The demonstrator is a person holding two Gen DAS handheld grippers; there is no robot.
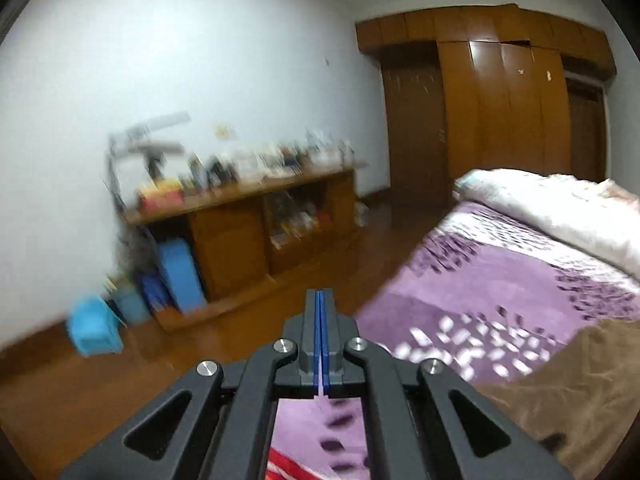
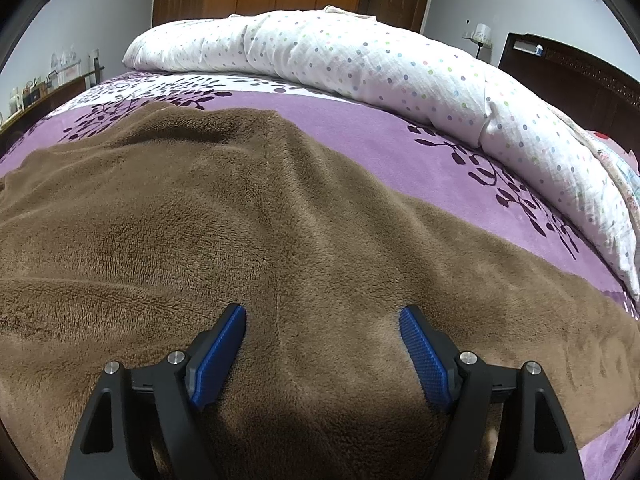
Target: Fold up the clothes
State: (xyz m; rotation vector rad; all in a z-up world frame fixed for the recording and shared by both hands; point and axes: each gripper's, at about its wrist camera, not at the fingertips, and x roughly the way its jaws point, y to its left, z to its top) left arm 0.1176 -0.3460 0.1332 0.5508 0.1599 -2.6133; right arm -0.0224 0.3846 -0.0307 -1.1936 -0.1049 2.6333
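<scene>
**A:** It was a bedroom with a wooden wardrobe (image 1: 496, 92), and a bed under a purple leaf-print cover (image 2: 360, 128). What were the tongs doing?

**B:** The right gripper (image 2: 322, 320) was angled down over the brown fleece garment (image 2: 200, 220), its blue pads (image 2: 424, 356) spread wide with a faint seam running up between them. They looked near the cloth or resting on it, but pinched nothing — probably lined up for a grab along that seam.

**A:** And the left?

**B:** The left gripper (image 1: 322, 320) had its jaws pressed together. It pointed off the bed toward the low wooden shelf (image 1: 248, 224) and the blue stool (image 1: 94, 332), the fleece off to its right. Nothing showed past its tips — perhaps a sliver of pale cloth low in the seam, though I couldn't say.

**A:** What else was unclear?

**B:** The left view was blurred, so the shelf's clutter was unreadable. The red striped patch (image 1: 280, 468) under that gripper was cut off. Beyond the right gripper lay the polka-dot duvet (image 2: 360, 60), rolled aside, presumably to clear folding room. The fleece's near edge was hidden.
</scene>
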